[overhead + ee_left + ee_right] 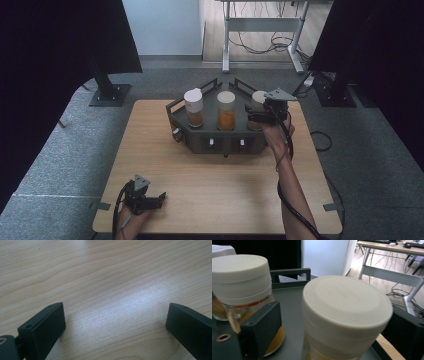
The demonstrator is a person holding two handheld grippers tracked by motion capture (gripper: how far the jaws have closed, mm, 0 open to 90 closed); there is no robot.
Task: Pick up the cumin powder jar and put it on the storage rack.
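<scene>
A dark three-cornered rack stands at the far middle of the wooden table and holds three white-lidded glass jars. The left jar and the middle jar have orange-brown contents. My right gripper reaches around the right jar. In the right gripper view that jar sits between the jaws of the right gripper, and a gap shows beside the left finger, so it is open. The middle jar stands just to the left. My left gripper rests open at the table's near left, with bare wood between the jaws of the left gripper.
Small knobs line the rack's front wall. Black stands flank the table on the grey carpet. A desk frame with loose cables stands behind. My right gripper's cable trails along the forearm.
</scene>
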